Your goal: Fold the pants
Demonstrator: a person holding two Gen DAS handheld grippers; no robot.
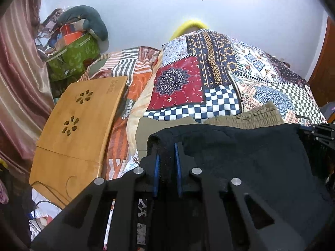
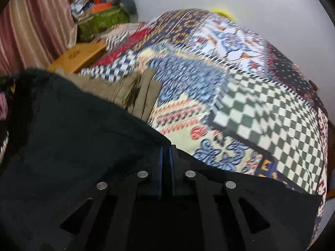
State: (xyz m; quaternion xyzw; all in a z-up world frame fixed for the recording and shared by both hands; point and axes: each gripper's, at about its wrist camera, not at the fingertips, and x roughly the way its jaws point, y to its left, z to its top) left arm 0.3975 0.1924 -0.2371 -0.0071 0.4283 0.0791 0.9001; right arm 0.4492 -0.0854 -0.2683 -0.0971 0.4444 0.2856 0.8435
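Note:
The black pants hang stretched between my two grippers above the bed. My left gripper is shut on the pants' left edge, cloth pinched between its blue pads. My right gripper is shut on the pants at their right edge; this view is blurred. The right gripper's black frame shows at the right edge of the left wrist view. Olive-green folded pants lie on the patchwork bedspread just beyond the black cloth, and also show in the right wrist view.
A wooden lap desk lies on the bed's left side, also in the right wrist view. A green bag with clutter stands at the back left by a striped curtain. A white wall is behind.

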